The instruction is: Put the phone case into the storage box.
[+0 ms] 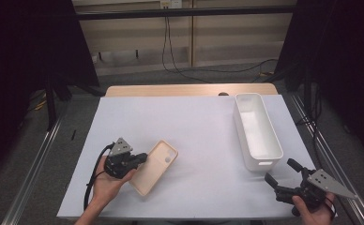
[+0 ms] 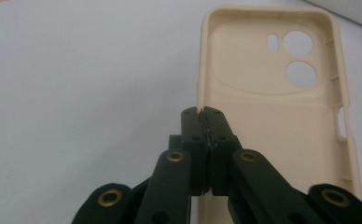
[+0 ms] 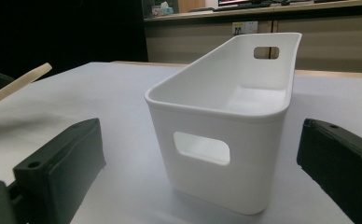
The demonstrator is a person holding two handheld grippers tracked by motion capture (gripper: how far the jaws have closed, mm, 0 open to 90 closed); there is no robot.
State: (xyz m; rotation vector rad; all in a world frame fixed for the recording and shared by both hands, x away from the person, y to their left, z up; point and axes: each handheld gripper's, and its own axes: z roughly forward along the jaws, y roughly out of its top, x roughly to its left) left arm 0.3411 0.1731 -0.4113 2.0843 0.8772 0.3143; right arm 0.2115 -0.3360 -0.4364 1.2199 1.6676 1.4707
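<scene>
The beige phone case (image 1: 153, 167) sits at the near left of the white mat (image 1: 194, 136), hollow side up, its long edge pinched by the left gripper (image 2: 202, 113), jaws pressed together on the rim. Near the right corner, the right gripper (image 1: 279, 174) has its jaws spread wide, facing the white bin (image 3: 226, 121)

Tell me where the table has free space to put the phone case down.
Free: the white sheet between phone case and white bin, also the far left part. Crowded: near right corner, between the bin and right gripper.
</scene>
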